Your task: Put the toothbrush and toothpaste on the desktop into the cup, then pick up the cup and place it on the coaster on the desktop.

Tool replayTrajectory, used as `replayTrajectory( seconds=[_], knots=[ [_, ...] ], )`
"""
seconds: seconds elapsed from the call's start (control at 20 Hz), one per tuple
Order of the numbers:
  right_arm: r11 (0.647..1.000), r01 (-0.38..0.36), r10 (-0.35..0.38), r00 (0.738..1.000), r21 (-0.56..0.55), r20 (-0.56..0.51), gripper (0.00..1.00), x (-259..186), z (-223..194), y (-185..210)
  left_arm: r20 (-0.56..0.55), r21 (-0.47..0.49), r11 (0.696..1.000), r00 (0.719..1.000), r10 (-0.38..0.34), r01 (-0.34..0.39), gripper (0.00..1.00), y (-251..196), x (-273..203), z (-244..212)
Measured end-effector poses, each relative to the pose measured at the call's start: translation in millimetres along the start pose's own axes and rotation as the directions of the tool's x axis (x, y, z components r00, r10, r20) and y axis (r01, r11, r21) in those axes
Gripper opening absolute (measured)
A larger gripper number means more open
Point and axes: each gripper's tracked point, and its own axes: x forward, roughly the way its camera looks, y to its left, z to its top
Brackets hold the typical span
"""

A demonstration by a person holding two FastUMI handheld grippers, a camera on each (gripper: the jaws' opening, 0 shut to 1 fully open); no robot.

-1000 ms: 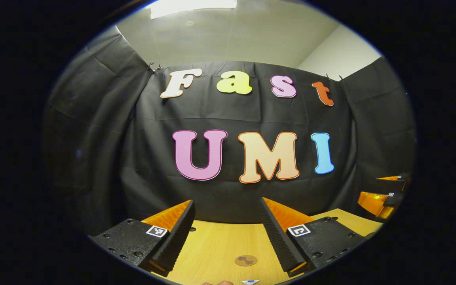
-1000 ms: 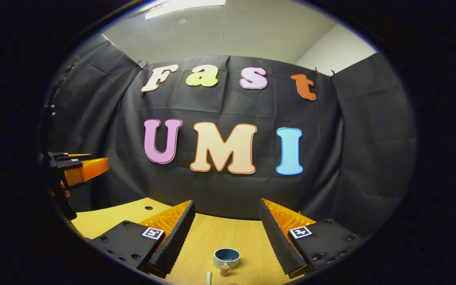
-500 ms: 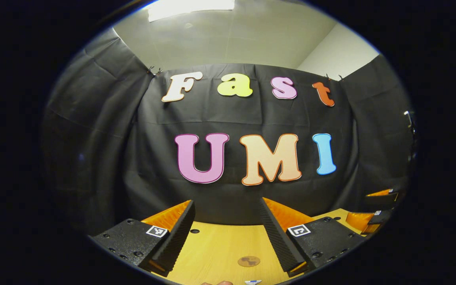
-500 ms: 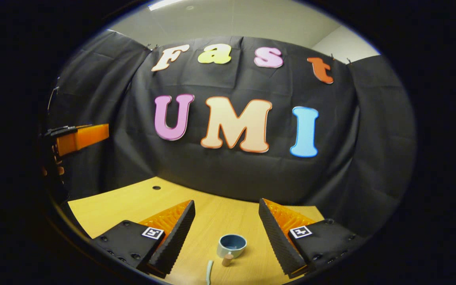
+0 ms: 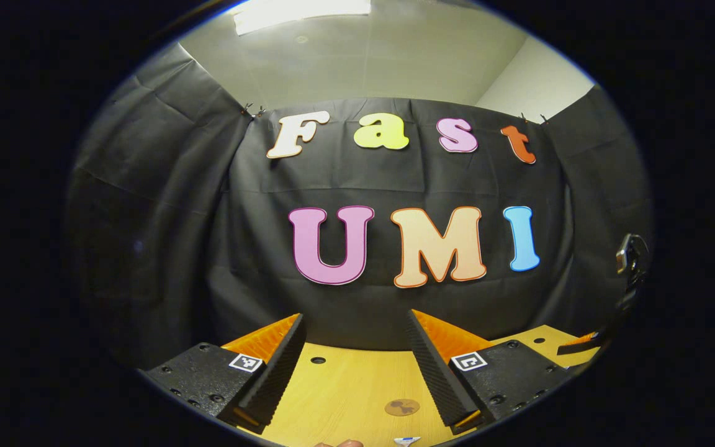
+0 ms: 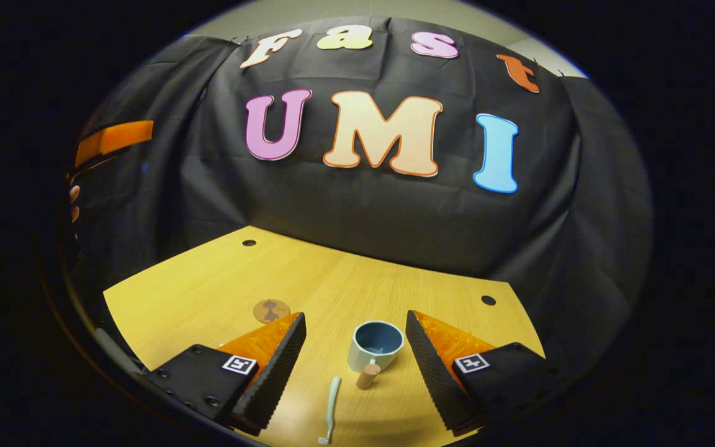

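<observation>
In the right gripper view a pale blue cup (image 6: 377, 344) with a wooden handle (image 6: 368, 375) stands upright on the wooden desk (image 6: 208, 279). It sits between the spread fingers of my right gripper (image 6: 354, 316), which is open and held above it. A pale green toothbrush (image 6: 331, 402) lies flat just left of the handle. The round brown coaster (image 6: 271, 310) lies farther left, by the left fingertip. My left gripper (image 5: 355, 316) is open over the desk with the coaster (image 5: 402, 407) low between its fingers. A small white and blue tip (image 5: 407, 441) shows at the bottom edge.
The desk has small round holes (image 6: 249, 243) near its back edge, where the black cloth wall hangs. The left gripper's body (image 6: 115, 138) and a hand (image 6: 74, 198) are at the far left of the right gripper view. Part of the right gripper (image 5: 581, 343) shows low right in the left gripper view.
The right gripper's view has tipped downward, so much more desk shows and the coaster has come into sight. The left gripper's view has turned slightly left. Both grippers stay open.
</observation>
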Motion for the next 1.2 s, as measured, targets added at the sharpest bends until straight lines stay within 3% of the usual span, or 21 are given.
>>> replayTrajectory(
  seconds=[0.45, 0.65, 1.2],
  knots=[
    [1.000, -0.009, 0.010, 0.979, 0.010, -0.203, 1.00, 25, -81, 10, -0.023, 0.024, 0.999, 0.999, 0.030, -0.029, 0.94, 15, 4, -9],
    [1.000, -0.015, 0.011, 0.964, -0.013, -0.266, 1.00, 30, -97, 14, -0.039, 0.025, 0.999, 0.999, 0.039, -0.038, 0.94, 19, 4, -14],
    [0.997, -0.070, 0.051, 0.865, -0.019, -0.500, 0.98, 34, -161, 31, -0.073, 0.032, 0.996, 0.994, 0.080, -0.078, 0.94, 35, -7, -27]
  ],
)
